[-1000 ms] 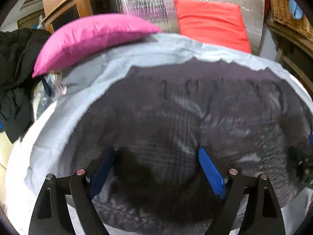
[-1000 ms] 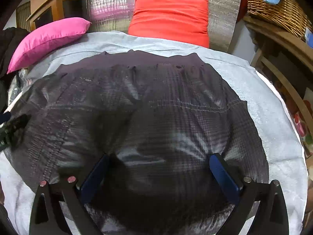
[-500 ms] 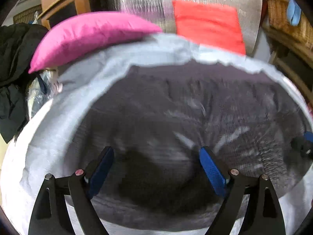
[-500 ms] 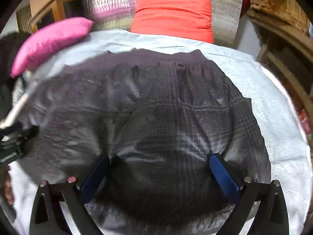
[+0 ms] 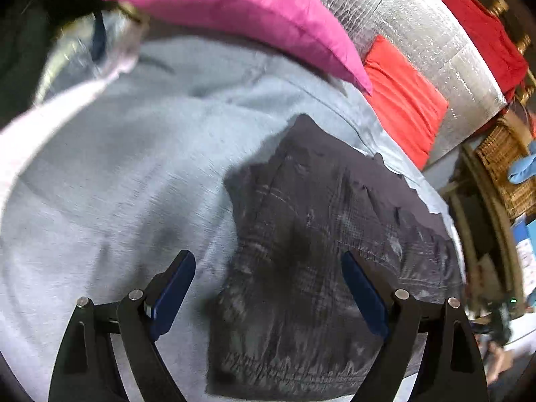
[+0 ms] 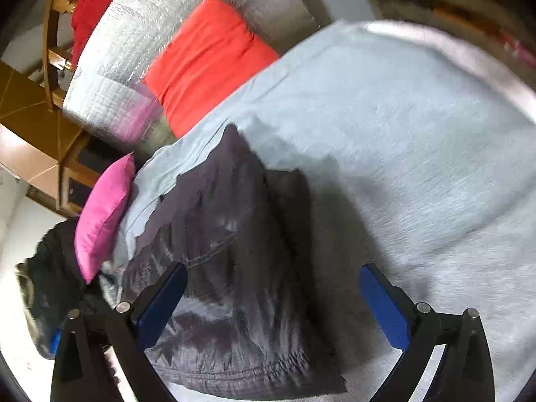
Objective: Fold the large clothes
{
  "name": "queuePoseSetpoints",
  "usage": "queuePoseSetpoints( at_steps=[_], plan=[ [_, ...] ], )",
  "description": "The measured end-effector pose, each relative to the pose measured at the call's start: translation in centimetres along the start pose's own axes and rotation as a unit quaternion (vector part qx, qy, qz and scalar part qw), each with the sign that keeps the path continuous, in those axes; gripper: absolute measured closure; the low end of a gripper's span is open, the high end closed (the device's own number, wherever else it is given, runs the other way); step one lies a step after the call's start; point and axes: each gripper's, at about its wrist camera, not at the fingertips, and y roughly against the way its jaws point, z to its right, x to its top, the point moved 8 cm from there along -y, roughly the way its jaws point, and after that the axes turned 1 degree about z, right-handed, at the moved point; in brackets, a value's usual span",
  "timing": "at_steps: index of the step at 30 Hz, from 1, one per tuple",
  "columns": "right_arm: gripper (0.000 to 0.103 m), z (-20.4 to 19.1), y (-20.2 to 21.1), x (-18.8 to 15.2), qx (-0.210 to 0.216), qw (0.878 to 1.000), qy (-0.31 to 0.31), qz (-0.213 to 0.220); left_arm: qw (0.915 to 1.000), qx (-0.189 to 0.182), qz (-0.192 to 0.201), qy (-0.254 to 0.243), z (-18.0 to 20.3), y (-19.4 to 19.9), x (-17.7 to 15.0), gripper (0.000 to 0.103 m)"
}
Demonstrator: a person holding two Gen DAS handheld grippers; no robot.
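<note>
Both views have swung apart since a second ago: the left tool [image 5: 268, 288], jaws spread and empty, now hangs over the left edge of the dark checked folded garment [image 5: 321, 251], and the right tool [image 6: 271, 296], equally released, over its right edge. The garment lies on the pale grey bed sheet [image 6: 418, 140] near the pink satin cushion [image 5: 241, 10]; probably they are lining up for the next fold.

Pink cushion [image 5: 241, 16], red cushion [image 6: 207, 63], silver quilted backing [image 5: 418, 33], wicker basket [image 5: 509, 171], grey sheet [image 5: 117, 167].
</note>
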Motion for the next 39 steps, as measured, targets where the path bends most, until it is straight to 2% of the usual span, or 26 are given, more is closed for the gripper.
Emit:
queuePoseSetpoints(
  at_steps=[4, 6, 8, 11, 13, 15, 16, 17, 21, 23, 24, 25, 27, 28, 30, 32, 39],
  plan=[
    [0.0, -0.6, -2.5, -0.8, 0.006, 0.999, 0.016, -0.034, 0.9994, -0.028, -0.023, -0.001, 1.3, -1.9, -0.1, 0.014],
    [0.0, -0.8, -3.4, -0.7, 0.01, 0.999, 0.021, -0.047, 0.9974, -0.05, -0.052, -0.006, 2.1, -3.0, -0.5, 0.014],
    [0.0, -1.2, -4.2, -1.0, 0.027, 0.997, 0.023, -0.061, 0.9968, -0.049, -0.061, -0.014, 2.4, -3.6, -0.5, 0.014],
    [0.0, -2.1, -4.7, -1.3, 0.03, 0.996, 0.044, -0.067, 0.9955, -0.054, -0.077, -0.014, 2.5, -4.4, -0.8, 0.014],
    [0.007, -2.3, -5.1, -1.6, 0.017, 0.995, 0.061, -0.075, 0.9939, -0.054, -0.096, -0.007, 2.4, -5.3, -1.1, 0.014],
    [0.014, -2.1, -5.7, -1.9, -0.002, 0.994, 0.074, -0.084, 0.9945, -0.048, -0.092, -0.018, 2.5, -5.7, -1.2, 0.014],
    [0.02, -2.1, -5.9, -1.9, -0.009, 0.993, 0.079, -0.085, 0.9947, -0.04, -0.091, -0.027, 2.6, -5.8, -1.3, 0.017],
    [0.022, -1.9, -5.9, -1.9, -0.016, 0.993, 0.083, -0.087, 0.9947, -0.028, -0.091, -0.039, 2.9, -5.9, -1.4, 0.024],
    [0.023, -1.5, -6.2, -1.8, -0.027, 0.991, 0.084, -0.102, 0.9939, -0.008, -0.09, -0.064, 3.6, -6.3, -1.7, 0.041],
    [0.024, -1.6, -6.3, -1.9, -0.036, 0.99, 0.09, -0.105, 0.9936, -0.006, -0.09, -0.068, 3.8, -6.3, -1.7, 0.059],
    [0.032, -1.8, -6.5, -2.0, -0.049, 0.988, 0.102, -0.107, 0.9933, -0.005, -0.09, -0.072, 4.0, -6.3, -1.7, 0.064],
    [0.049, -2.1, -6.6, -2.1, -0.055, 0.986, 0.111, -0.108, 0.9929, 0.005, -0.089, -0.079, 4.3, -6.2, -1.6, 0.072],
    [0.074, -3.5, -6.4, -2.1, -0.069, 0.983, 0.129, -0.107, 0.9903, 0.035, -0.082, -0.107, 5.2, -5.7, -1.2, 0.079],
    [0.081, -4.1, -6.1, -1.9, -0.076, 0.982, 0.141, -0.104, 0.9887, 0.048, -0.077, -0.119, 5.7, -5.4, -0.9, 0.082],
    [0.084, -5.7, -5.2, -1.5, -0.088, 0.978, 0.162, -0.1, 0.9875, 0.064, -0.064, -0.129, 6.6, -4.2, 0.0, 0.084],
    [0.086, -7.3, -3.8, -1.0, -0.084, 0.977, 0.174, -0.092, 0.9879, 0.064, -0.047, -0.134, 7.4, -2.7, 0.9, 0.085],
    [0.09, -15.0, 2.9, 0.6, -0.062, 0.969, 0.236, -0.038, 0.9805, 0.059, 0.037, -0.184, 12.4, 6.1, 3.6, 0.086]
  ],
)
